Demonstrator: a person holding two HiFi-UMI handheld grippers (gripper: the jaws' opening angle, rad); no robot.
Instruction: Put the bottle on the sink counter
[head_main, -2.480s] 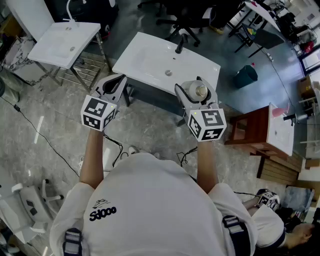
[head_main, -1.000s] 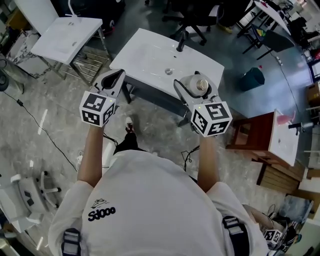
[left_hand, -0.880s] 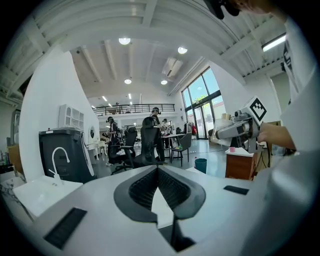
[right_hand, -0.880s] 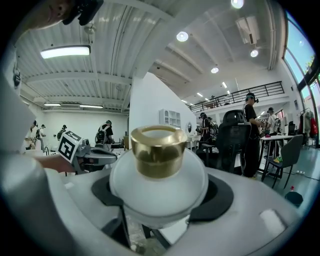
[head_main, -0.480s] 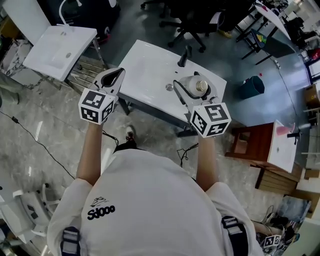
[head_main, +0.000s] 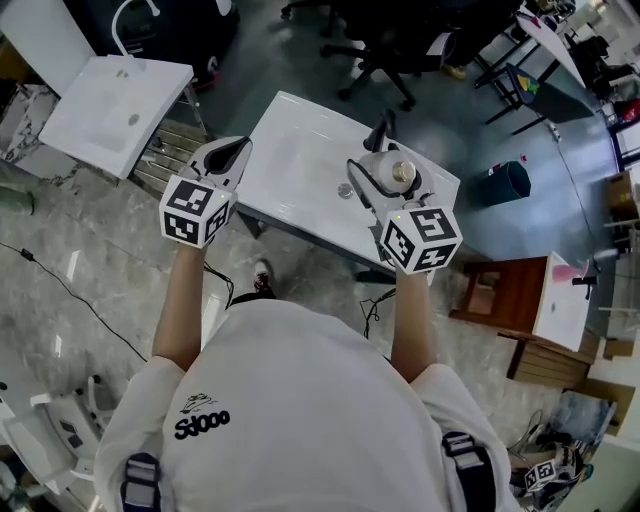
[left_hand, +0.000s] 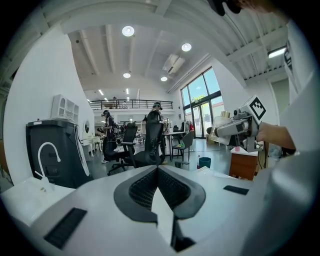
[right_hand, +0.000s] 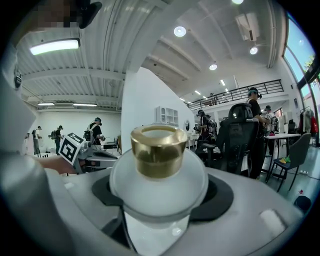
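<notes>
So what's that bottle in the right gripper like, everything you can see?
The bottle is round-shouldered, frosted white and glass-like, with a shiny gold ring-shaped cap. It stands upright, clamped in the right gripper, whose jaws alone touch it. In the head view it hangs over the white sink counter, near the black faucet.

Lab hall: freestanding sinks (head_main: 300, 160), office chairs (head_main: 385, 40)

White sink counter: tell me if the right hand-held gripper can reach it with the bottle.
Probably yes: the right hand-held gripper, shut on the gold-capped white bottle, hangs over the white sink counter, nothing visibly between.
</notes>
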